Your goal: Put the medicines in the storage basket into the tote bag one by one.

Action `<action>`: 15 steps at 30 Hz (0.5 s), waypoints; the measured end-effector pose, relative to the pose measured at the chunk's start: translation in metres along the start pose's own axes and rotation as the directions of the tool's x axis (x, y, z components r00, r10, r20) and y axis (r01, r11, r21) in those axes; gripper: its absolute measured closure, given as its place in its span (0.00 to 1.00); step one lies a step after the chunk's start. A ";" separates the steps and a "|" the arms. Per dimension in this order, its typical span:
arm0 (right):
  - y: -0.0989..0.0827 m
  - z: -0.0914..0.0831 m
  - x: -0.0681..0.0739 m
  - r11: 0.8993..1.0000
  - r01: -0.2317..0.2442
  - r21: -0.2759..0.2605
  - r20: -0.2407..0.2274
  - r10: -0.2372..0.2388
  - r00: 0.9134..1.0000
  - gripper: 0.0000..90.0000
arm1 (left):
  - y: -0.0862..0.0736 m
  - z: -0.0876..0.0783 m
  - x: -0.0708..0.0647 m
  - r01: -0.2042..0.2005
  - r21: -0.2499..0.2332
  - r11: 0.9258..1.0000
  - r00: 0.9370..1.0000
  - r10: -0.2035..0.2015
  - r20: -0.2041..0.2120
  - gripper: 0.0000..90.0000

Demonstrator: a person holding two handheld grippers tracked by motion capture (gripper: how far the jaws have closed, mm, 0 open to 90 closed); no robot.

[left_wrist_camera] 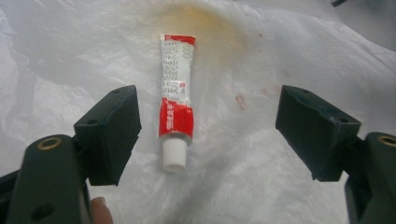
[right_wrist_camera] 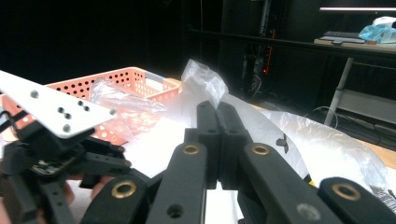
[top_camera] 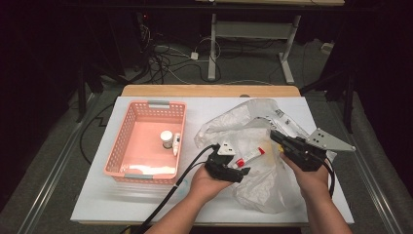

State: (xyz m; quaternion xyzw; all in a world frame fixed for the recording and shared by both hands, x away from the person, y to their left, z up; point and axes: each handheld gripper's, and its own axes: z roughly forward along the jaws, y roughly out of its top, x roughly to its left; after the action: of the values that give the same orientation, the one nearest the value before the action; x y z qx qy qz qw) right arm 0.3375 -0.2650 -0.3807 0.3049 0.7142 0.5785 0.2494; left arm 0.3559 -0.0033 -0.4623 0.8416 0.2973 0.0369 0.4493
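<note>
A red-and-white tube (left_wrist_camera: 176,107) with a white cap lies on a crumpled white plastic bag (top_camera: 253,126). My left gripper (left_wrist_camera: 210,123) is open, its jaws standing on either side of the tube without touching it. From above, the left gripper (top_camera: 242,170) points right at the tube (top_camera: 249,156). My right gripper (top_camera: 274,136) is shut on a fold of the bag (right_wrist_camera: 201,79) at its upper right and holds it up.
A pink perforated basket (top_camera: 118,146) stands at the left of the white table (top_camera: 146,204), with a small white bottle (top_camera: 167,139) and a small tube (top_camera: 176,144) inside. The basket (right_wrist_camera: 116,79) lies beyond the bag in the right gripper view.
</note>
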 end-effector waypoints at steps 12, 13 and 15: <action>0.000 0.000 0.001 1.000 0.004 0.002 0.003 -0.004 1.000 1.00 | -0.004 -0.037 -0.009 0.007 -0.022 1.000 1.000 -0.007 -0.015 0.00; 0.001 0.000 0.001 1.000 0.005 0.000 0.004 -0.005 1.000 1.00 | -0.005 -0.040 -0.010 -0.002 -0.020 1.000 1.000 0.002 -0.016 0.00; 0.001 -0.001 0.000 1.000 0.010 -0.001 0.006 -0.010 1.000 1.00 | -0.005 -0.046 -0.012 -0.023 -0.017 1.000 0.999 0.022 -0.025 0.00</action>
State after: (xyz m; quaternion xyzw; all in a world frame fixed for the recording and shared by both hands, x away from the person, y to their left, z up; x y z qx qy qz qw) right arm 0.3371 -0.2652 -0.3799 0.3031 0.7146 0.5768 0.2546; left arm 0.3279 0.0263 -0.4365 0.8405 0.2931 0.0550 0.4523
